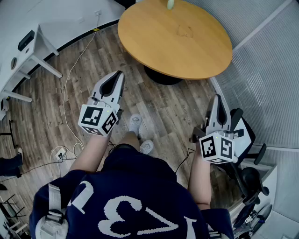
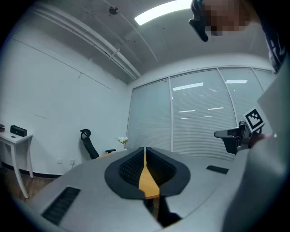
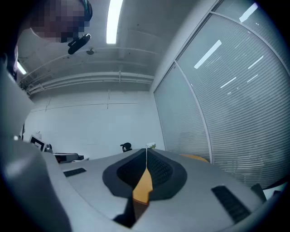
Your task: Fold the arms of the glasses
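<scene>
A faint, thin-framed pair of glasses [image 1: 185, 31] lies on the round wooden table [image 1: 159, 42] ahead of me; its arms are too small to make out. My left gripper [image 1: 120, 74] is held level over the wood floor, short of the table's near edge, with its jaws shut and nothing between them. My right gripper [image 1: 216, 98] hangs to the right, below the table's right edge, also shut and empty. In the left gripper view the left gripper [image 2: 144, 149] has its dark pads [image 2: 129, 167] pressed together. The right gripper [image 3: 146, 150] in its own view looks the same.
A white desk [image 1: 28, 51] stands at the left, with a cable [image 1: 70, 88] and a power strip [image 1: 60, 154] on the floor. A black office chair [image 1: 245, 140] is close behind my right gripper. A blind-covered glass wall [image 1: 266, 70] runs along the right. A pale object [image 1: 171, 3] stands at the table's far edge.
</scene>
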Action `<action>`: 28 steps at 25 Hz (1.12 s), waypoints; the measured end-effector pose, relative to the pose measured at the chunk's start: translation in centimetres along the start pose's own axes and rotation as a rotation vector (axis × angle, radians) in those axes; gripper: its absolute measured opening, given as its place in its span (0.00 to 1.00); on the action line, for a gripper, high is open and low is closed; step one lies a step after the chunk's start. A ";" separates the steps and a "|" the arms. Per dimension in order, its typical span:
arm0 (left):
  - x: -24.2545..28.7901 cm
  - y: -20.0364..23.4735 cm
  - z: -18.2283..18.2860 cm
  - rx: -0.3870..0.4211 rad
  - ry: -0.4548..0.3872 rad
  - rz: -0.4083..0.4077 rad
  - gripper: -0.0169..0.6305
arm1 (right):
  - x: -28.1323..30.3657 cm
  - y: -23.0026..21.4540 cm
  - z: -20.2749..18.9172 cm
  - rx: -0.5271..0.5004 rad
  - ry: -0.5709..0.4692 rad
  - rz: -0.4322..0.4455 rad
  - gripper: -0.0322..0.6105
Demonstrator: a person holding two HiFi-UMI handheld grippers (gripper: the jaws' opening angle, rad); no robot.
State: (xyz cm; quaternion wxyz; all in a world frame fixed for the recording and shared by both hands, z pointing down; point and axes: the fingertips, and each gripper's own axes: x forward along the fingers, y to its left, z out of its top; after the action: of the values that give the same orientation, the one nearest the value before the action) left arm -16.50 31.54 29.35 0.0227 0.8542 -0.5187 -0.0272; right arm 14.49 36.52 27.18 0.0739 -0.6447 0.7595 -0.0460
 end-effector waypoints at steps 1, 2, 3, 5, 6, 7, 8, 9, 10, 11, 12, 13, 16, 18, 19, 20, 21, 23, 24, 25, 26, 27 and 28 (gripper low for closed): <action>-0.2 -0.1 0.0 -0.002 -0.001 -0.002 0.07 | -0.2 0.1 0.1 -0.008 -0.003 -0.001 0.10; -0.3 -0.3 -0.1 -0.003 -0.002 -0.005 0.07 | -0.4 0.2 0.3 -0.015 -0.006 -0.002 0.10; -0.5 -0.4 -0.1 -0.003 -0.002 -0.007 0.07 | -0.6 0.3 0.4 -0.021 -0.008 -0.003 0.10; -0.7 -0.5 -0.1 -0.001 -0.003 -0.009 0.07 | -0.8 0.4 0.5 -0.026 -0.012 -0.005 0.10; -0.8 -0.5 -0.1 0.000 -0.004 -0.009 0.07 | -0.8 0.5 0.5 -0.027 -0.012 -0.007 0.10; -0.7 -0.5 -0.1 0.000 -0.005 -0.008 0.07 | -0.8 0.5 0.4 -0.028 -0.012 -0.007 0.10; -0.7 -0.6 0.0 0.000 -0.006 -0.008 0.07 | -0.8 0.5 0.4 -0.027 -0.013 -0.005 0.10; -0.6 -0.6 0.0 0.000 -0.007 -0.008 0.07 | -0.8 0.5 0.4 -0.022 -0.017 -0.001 0.10; -0.4 -0.6 0.1 0.001 -0.008 -0.007 0.07 | -0.7 0.5 0.4 -0.016 -0.022 0.005 0.10; -0.2 -0.6 0.1 0.003 -0.009 -0.007 0.07 | -0.6 0.4 0.4 -0.010 -0.026 0.009 0.10; 0.1 -0.6 0.2 0.004 -0.010 -0.006 0.07 | -0.3 0.3 0.4 -0.007 -0.026 0.010 0.10; 0.4 -0.5 0.3 0.005 -0.012 -0.005 0.07 | 0.0 0.2 0.4 -0.007 -0.024 0.012 0.10; 1.6 -0.1 0.4 0.009 -0.018 -0.006 0.07 | 1.1 -0.1 0.5 -0.010 -0.025 0.019 0.10; 2.8 0.3 0.6 0.011 -0.025 -0.011 0.07 | 2.3 -0.3 0.7 -0.013 -0.028 0.017 0.10; 3.5 0.6 0.6 0.010 -0.028 -0.014 0.07 | 3.0 -0.4 0.8 -0.010 -0.029 0.016 0.10; 4.3 1.0 0.6 0.008 -0.029 -0.017 0.07 | 3.8 -0.5 0.8 -0.007 -0.029 0.015 0.10; 5.1 1.4 0.5 0.005 -0.029 -0.021 0.07 | 4.6 -0.6 0.7 -0.006 -0.029 0.013 0.10; 7.0 2.5 0.3 -0.003 -0.027 -0.029 0.07 | 6.4 -0.7 0.5 -0.015 -0.027 0.009 0.10; 8.1 3.1 0.1 -0.007 -0.027 -0.033 0.07 | 7.4 -0.7 0.5 -0.021 -0.025 0.006 0.10; 9.4 3.8 0.1 -0.011 -0.027 -0.038 0.07 | 8.6 -0.8 0.4 -0.025 -0.023 0.002 0.10; 10.7 4.5 0.1 -0.016 -0.027 -0.043 0.07 | 9.8 -0.9 0.4 -0.028 -0.022 -0.004 0.10; 12.1 5.1 0.1 -0.021 -0.028 -0.051 0.07 | 11.1 -1.0 0.3 -0.030 -0.020 -0.010 0.10; 13.6 5.7 0.2 -0.024 -0.028 -0.061 0.07 | 12.4 -1.3 0.2 -0.032 -0.018 -0.018 0.10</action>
State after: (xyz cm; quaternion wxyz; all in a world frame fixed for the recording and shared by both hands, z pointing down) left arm -15.25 16.83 29.20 0.0249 0.8689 -0.4921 -0.0461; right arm 13.80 24.12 26.53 0.0699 -0.6529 0.7536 -0.0288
